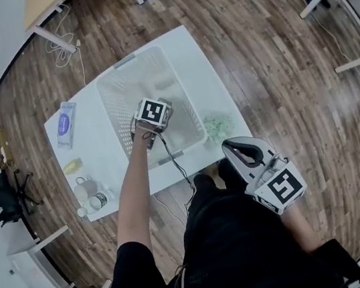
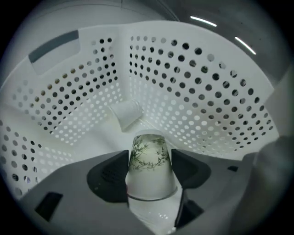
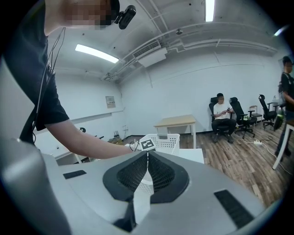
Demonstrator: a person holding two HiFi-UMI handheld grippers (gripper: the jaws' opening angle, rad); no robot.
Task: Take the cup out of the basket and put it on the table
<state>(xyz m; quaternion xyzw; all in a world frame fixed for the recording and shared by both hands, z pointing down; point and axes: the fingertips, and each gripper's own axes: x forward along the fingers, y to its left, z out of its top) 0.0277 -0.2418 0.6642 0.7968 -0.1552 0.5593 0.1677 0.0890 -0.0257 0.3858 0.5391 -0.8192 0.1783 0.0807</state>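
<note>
Left claw down inside white perforated basket. Pads closed on flanks of upturned cup: bamboo-leaf print, base pointing away, rim nearest camera. Second cup, plain white, lying on side deeper in, by basket wall. Basket on white tabletop. Right claw shut, empty, held just off tabletop's near corner.

"What else lay about in the head view?"
"A blue packet at ten o'clock, two small containers at eight, a green bundle at three."
"Further off?"
"A black office chair at nine, on wooden floor."
</note>
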